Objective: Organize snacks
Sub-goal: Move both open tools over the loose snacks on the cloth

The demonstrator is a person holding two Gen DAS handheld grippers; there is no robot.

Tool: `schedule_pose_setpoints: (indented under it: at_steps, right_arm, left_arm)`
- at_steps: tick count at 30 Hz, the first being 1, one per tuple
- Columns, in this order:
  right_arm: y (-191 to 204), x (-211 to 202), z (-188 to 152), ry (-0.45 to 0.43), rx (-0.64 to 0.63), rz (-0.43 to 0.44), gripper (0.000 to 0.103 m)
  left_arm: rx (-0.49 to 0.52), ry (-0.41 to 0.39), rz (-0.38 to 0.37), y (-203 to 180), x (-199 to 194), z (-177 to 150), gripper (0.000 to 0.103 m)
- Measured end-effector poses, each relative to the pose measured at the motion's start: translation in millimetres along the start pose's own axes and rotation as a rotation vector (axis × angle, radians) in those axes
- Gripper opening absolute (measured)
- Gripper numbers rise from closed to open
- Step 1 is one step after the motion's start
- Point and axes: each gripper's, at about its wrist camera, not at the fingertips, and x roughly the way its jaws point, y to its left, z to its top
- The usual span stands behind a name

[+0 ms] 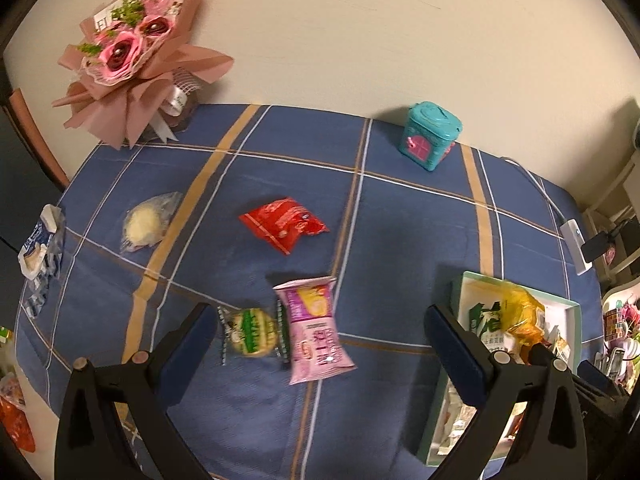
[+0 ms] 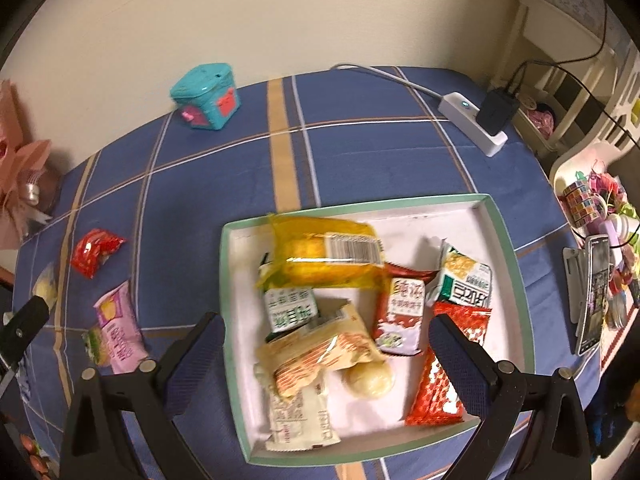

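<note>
The shallow white tray (image 2: 508, 240) with a pale green rim sits on the table (image 2: 360, 152), which is covered by a blue plaid cloth. It holds a loose heap of snack packets: a crinkly yellow bag (image 2: 324, 256), a green-and-white pack (image 2: 466, 280), a red-and-white pack (image 2: 400, 316), glossy red wrappers (image 2: 436, 392), beige wrappers (image 2: 316, 356) and a round pale bun (image 2: 370, 378). The right hand-held gripper (image 2: 324, 364) hovers above this heap, its dark blue pads spread wide and empty.

Left of the tray, the left hand-held gripper (image 1: 320, 344) is likewise spread, holding nothing, over a pink packet (image 1: 316, 332) that touches a green round snack (image 1: 250, 332). A red packet (image 1: 284, 222) and a clear-wrapped bun (image 1: 146, 222) lie apart on open cloth. A blue-white bag (image 1: 38, 248) sits at the left edge. A teal box (image 1: 430, 136) and a pink paper bouquet (image 1: 132, 56) stand by the wall.
</note>
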Motion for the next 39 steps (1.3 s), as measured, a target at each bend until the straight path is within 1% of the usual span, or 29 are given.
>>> schedule_pose_setpoints:
  at_steps: [6,13,18,23,28,32,35,39]
  right_arm:
    - [18.4,-7.0,-10.5,-0.010,-0.047,0.009,0.103]
    - [39.9,-14.2,-25.8,-0.014,-0.082,0.043,0.103]
    - [59.1,-16.3,-31.2,-0.020,-0.123,0.056,0.103]
    - [76.4,-10.0,-34.5,-0.008,-0.135,0.086,0.103]
    - [101.4,-1.2,-38.1,0.007,-0.170,0.126,0.103]
    - [123.5,8.4,-41.4,0.007,-0.208,0.159,0.103]
    - [137.4,26.6,-44.6,0.046,-0.225,0.191,0.103]
    - [148.5,44.4,-46.9,0.076,-0.233,0.197,0.103]
  left_arm:
    - [-0.008,0.004,-0.003,10.9,-2.4,-8.2,0.103]
    - [0.005,0.011,0.005,21.1,-3.2,-18.7,0.103]
    - [-0.009,0.028,0.002,36.8,-0.5,-23.2,0.103]
    - [-0.049,0.047,0.013,61.3,5.7,-22.5,0.103]
    - [-0.112,0.099,0.041,91.4,24.6,-23.7,0.103]
    - [-0.157,0.137,0.046,108.2,40.0,-24.0,0.103]
    - [-0.177,0.159,0.078,116.9,53.5,-24.5,0.103]
    - [-0.217,0.197,0.098,126.4,74.1,-26.8,0.103]
